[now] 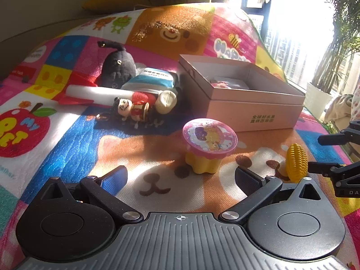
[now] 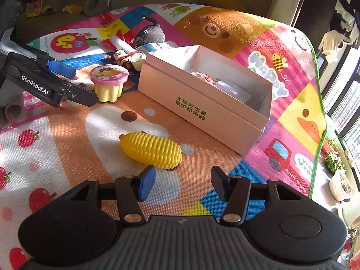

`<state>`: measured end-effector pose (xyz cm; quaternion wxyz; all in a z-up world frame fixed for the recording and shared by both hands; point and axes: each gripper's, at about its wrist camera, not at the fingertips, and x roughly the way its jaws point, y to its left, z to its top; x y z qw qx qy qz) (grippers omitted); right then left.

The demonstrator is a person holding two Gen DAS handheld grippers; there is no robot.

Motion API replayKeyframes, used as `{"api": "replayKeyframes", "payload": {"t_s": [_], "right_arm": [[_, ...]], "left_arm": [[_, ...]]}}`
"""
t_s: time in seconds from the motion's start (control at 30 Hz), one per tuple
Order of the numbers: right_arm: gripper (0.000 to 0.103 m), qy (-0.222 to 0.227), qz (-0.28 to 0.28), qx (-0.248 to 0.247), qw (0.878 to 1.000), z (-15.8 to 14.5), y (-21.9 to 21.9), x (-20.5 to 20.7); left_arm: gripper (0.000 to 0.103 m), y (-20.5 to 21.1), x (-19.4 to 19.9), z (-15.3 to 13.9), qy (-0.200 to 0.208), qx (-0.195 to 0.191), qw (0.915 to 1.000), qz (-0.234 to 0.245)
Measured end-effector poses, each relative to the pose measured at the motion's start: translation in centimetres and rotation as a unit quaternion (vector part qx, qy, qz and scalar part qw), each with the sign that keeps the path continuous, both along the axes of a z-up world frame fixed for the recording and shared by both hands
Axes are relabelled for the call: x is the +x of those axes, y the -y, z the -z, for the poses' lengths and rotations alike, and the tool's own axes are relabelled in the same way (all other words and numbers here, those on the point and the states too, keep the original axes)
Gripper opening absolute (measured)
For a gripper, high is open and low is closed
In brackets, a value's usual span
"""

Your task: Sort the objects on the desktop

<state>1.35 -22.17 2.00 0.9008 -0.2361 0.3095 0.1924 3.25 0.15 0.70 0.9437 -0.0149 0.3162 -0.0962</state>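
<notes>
A yellow pudding cup with a pink lid [image 1: 208, 145] stands on the patterned mat just beyond my open, empty left gripper [image 1: 181, 176]; it also shows in the right wrist view [image 2: 109, 82], next to the left gripper [image 2: 67, 85]. A yellow toy corn [image 2: 151, 149] lies just ahead of my open, empty right gripper [image 2: 183, 184]; it also shows in the left wrist view [image 1: 296, 162]. An open pink box [image 1: 254, 110] [image 2: 202, 110] holds a few small items.
A pile lies behind the cup: black plush [image 1: 118, 68], white tube [image 1: 99, 93], blue-white packet [image 1: 153, 78], doll figure [image 1: 131, 109], white cap [image 1: 166, 101]. The mat's edge [image 2: 318, 135] drops off at the right, with potted plants [image 2: 335, 164] below.
</notes>
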Motion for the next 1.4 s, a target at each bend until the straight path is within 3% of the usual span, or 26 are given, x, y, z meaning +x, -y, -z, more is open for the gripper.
{"api": "replayKeyframes", "payload": {"t_s": [0.13, 0.2, 0.47, 1.0, 1.17, 1.4], "right_arm": [[0.060, -0.015, 0.030, 0.038, 0.999, -0.4, 1.6, 1.0], [0.065, -0.027, 0.023, 0.064, 0.997, -0.5, 1.7, 0.8], [0.065, -0.037, -0.015, 0.087, 0.995, 0.3, -1.1, -0.7], [0.068, -0.021, -0.075, 0.069, 0.995, 0.5, -5.4, -0.8], [0.068, -0.036, -0.099, 0.081, 0.991, 0.4, -7.0, -0.7], [0.078, -0.030, -0.066, 0.097, 0.993, 0.6, -8.0, 0.1]], "left_arm": [[0.103, 0.0, 0.1, 0.0, -0.004, 0.000, 1.0000, 0.001], [0.103, -0.1, 0.1, 0.1, -0.006, -0.002, 1.0000, -0.001], [0.103, -0.7, 0.3, 0.2, -0.015, -0.017, 0.9997, -0.012], [0.103, -2.2, 0.2, 0.1, -0.012, -0.054, 0.9978, -0.037], [0.103, -3.3, -0.4, -0.2, 0.000, -0.043, 0.9977, -0.051], [0.103, -4.5, -0.5, 0.0, -0.003, -0.069, 0.9958, -0.061]]}}
